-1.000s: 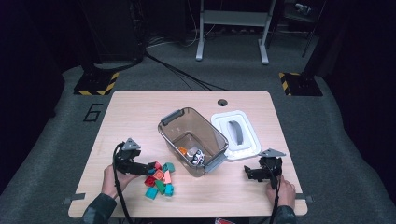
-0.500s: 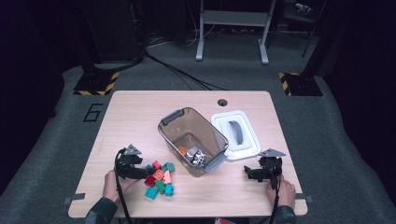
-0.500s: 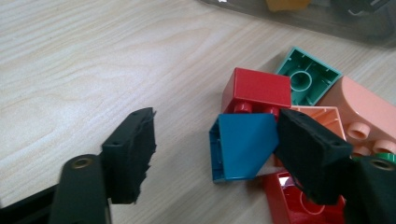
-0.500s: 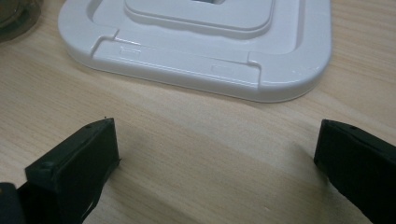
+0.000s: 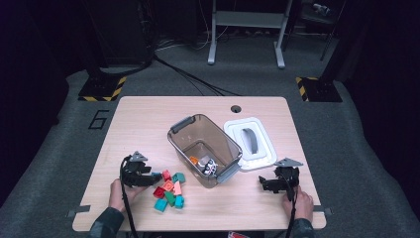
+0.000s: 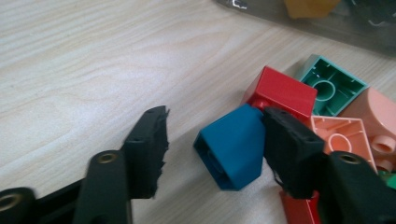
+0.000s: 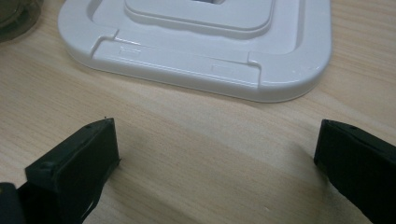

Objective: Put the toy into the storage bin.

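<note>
At the left end of the table [image 5: 148,119], the left gripper [image 5: 152,177] lies low over the wood with its tips at the near edge of a small heap of toy bricks. Compared with a second ago, its jaws have just been closing and stand much narrower than before, and the hand [image 5: 118,194] behind it has shifted only slightly toward the heap. In the left gripper view, a blue brick [image 6: 232,147] sits tilted between the jaws: the right-hand jaw touches its side, while the left-hand jaw is apart from it, with bare wood showing in the gap. So the blue brick is bracketed but not yet pinched. Just beyond the touching jaw lies a red brick [image 6: 285,92], against the blue one's far end, and past that a green brick [image 6: 331,86] lying hollow side up and a pink brick [image 6: 338,135].

Right of the heap, well ahead of the left gripper, the clear bin [image 5: 205,148] stands where it stood before, with a few small pieces on its bottom. Its white lid [image 5: 250,144] lies flat just beside it, unmoved.

Farther right, the right gripper [image 5: 262,184] rests near the table's front edge in the same place as a second ago. In the right gripper view, its jaws stand wide apart over bare wood, holding nothing, with the lid's near rim just ahead of them.
</note>
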Action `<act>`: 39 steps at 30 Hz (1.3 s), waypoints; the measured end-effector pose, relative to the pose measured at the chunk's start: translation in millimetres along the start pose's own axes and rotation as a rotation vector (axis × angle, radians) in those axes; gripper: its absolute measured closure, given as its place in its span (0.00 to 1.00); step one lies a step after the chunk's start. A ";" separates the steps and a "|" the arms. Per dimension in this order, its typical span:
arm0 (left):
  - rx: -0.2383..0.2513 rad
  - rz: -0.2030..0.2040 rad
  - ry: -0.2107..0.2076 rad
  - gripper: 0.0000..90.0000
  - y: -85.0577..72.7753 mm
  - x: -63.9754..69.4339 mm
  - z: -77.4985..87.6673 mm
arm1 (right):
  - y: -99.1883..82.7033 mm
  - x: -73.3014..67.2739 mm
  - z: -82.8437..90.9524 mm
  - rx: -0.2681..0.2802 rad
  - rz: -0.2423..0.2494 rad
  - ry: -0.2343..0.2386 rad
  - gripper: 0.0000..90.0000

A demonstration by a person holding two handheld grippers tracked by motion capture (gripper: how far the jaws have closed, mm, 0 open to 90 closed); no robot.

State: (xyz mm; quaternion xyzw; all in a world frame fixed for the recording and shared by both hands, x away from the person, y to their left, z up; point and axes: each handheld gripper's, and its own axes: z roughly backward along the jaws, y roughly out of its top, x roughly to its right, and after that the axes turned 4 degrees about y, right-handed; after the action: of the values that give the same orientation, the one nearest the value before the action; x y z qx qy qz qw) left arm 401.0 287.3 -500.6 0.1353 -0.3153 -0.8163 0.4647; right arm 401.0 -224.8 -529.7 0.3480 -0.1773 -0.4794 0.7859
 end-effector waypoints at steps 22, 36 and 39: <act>0.008 0.018 0.008 0.66 -5.1 -1.2 1.0 | 0.0 0.1 0.0 0.000 0.001 0.000 0.00; 0.012 0.010 0.017 0.66 -5.9 -4.2 1.4 | 0.0 -0.2 0.1 0.000 -0.002 0.000 0.00; 0.022 0.016 0.015 0.66 -3.8 -5.8 6.8 | 0.1 -0.3 0.1 -0.001 -0.004 0.001 0.00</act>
State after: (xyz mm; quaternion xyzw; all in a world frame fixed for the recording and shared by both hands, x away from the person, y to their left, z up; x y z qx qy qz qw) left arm 398.1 296.2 -498.3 0.1441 -0.3215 -0.8081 0.4720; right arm 400.8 -224.6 -529.6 0.3481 -0.1762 -0.4809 0.7852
